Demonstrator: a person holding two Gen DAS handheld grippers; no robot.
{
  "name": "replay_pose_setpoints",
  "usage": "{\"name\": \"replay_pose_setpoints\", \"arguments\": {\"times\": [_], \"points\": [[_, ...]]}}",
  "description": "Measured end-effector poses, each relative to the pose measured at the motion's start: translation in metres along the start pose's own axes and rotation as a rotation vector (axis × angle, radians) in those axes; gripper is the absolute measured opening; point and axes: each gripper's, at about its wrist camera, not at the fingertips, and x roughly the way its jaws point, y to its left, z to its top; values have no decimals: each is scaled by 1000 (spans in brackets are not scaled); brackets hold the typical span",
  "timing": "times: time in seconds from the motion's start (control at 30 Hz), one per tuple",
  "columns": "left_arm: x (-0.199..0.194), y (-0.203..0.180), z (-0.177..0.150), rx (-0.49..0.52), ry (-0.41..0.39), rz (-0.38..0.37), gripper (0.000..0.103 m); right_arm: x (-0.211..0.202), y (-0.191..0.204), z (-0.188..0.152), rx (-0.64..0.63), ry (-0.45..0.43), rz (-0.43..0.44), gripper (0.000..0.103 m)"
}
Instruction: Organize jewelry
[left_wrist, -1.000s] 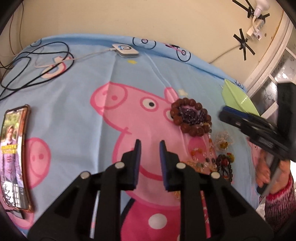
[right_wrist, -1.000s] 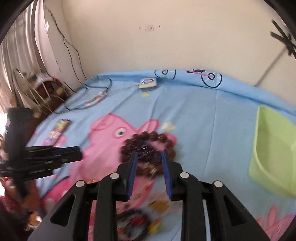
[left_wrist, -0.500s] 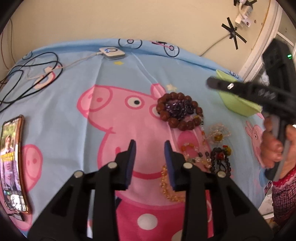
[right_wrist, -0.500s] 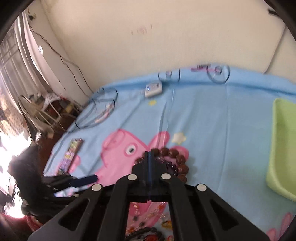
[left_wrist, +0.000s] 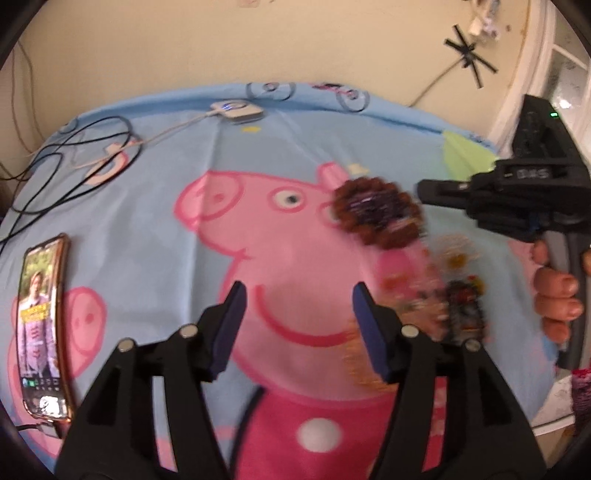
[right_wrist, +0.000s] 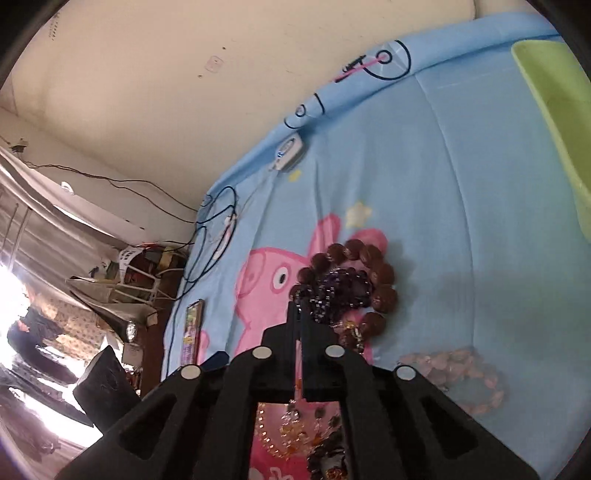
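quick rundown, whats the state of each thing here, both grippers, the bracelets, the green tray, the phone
left gripper: jaws opening, nothing between them
right gripper: shut, empty, tips at the brown bracelet
brown bead bracelet: flat on the sheet, ringing a dark purple bracelet
pink bead bracelet: flat on the sheet, apart
green tray: looks empty where visible
phone: screen lit

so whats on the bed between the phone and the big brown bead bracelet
Only bare cartoon-pig bedsheet between phone and brown bead bracelet, clearest in the left wrist view.

Left gripper (left_wrist: 297, 325) jaws opening, nothing between them; right gripper (right_wrist: 297, 308) fully closed, tilted downward
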Motion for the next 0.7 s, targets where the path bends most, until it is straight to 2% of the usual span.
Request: {"name": "replay_pose_setpoints", "arguments": {"times": [0.03,0.13,0.17,0.3,0.37,0.43,0.7], "points": [[3,5,0,-14,5,1,57,2,1,0,3,3,0,0],[8,15,-2,-50,9,-27,57,0,3,0,26,-26,15,43],[7,16,-2,-51,3,-34,57,-2,5,0,24,-44,13,44],[6,17,-4,-51,-5,-55,57,-1,17,3,-63,-22,-63,42],[5,19,-4,-64,-13,-68,57,1,13,5,-60,-12,-100,21],[4,21,-5,-77,-17,-75,57,4,3,8,-20,-1,-119,9],[5,22,-5,-90,-21,-84,57,21,-3,4,11,49,-138,7]]}}
